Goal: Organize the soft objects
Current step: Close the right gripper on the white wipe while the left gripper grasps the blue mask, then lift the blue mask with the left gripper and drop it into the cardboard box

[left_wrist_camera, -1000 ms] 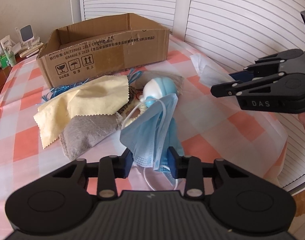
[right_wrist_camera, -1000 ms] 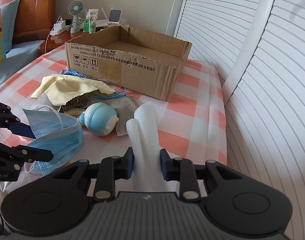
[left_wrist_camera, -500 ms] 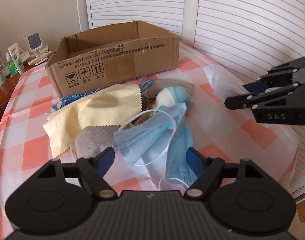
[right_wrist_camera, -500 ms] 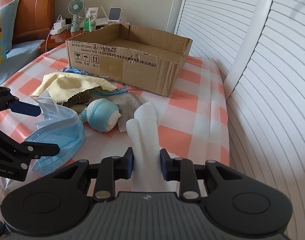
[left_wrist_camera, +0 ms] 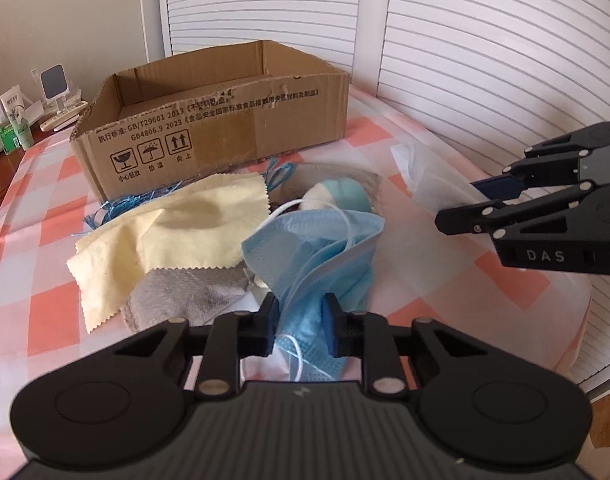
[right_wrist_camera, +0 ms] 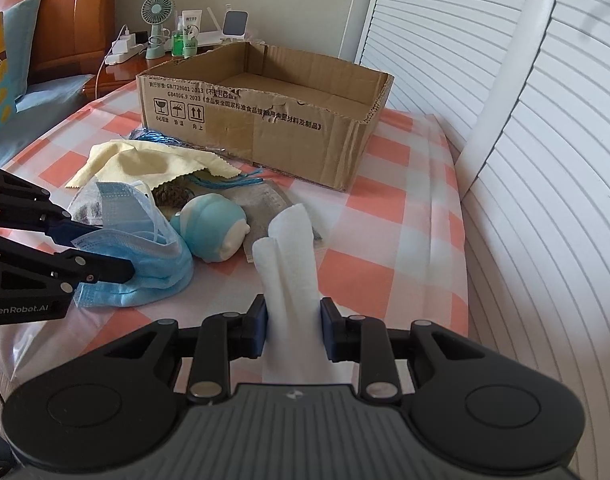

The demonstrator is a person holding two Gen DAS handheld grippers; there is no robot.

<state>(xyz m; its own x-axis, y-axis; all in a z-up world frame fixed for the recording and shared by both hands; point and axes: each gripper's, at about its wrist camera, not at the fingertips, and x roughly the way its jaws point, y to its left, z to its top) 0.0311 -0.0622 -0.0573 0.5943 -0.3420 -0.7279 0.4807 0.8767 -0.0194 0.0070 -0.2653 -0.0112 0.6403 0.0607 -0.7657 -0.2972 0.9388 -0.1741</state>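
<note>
The left gripper [left_wrist_camera: 300, 322] is pinched on a bunch of pleated blue masks [left_wrist_camera: 321, 256]; the thin non-woven fabric is crumpled between the blue finger pads, and white elastic ear loops arc above and hang below the grip. In the right wrist view the same gripper [right_wrist_camera: 101, 254] enters from the left edge with the masks [right_wrist_camera: 145, 264] gathered at its fingertips, their lower folds resting on the tablecloth [right_wrist_camera: 389, 216]. The right gripper [right_wrist_camera: 293, 326] is clamped on a white cloth [right_wrist_camera: 291, 256], a soft, fleecy strip folded lengthwise that stands upright between the pads with a rounded top. In the left wrist view this gripper [left_wrist_camera: 461, 210] appears at the right, with the cloth [left_wrist_camera: 421, 176] showing thin and translucent at its tip. The cover is a smooth sheet of orange-and-white checks. On it, just beyond the masks, lies a rounded blue-and-white plush toy [right_wrist_camera: 213, 232] on a flat grey fabric piece [right_wrist_camera: 261, 204]. To the left, a yellow cloth [left_wrist_camera: 165, 224] with pinked zigzag edges lies rumpled over a grey napped cloth [left_wrist_camera: 185, 296]. Blue stringy strands [left_wrist_camera: 125, 206] spread between the yellow cloth and the box. The box [left_wrist_camera: 225, 120] is a shallow open carton of corrugated cardboard with torn upper edges and black printed markings, standing behind the pile.
</note>
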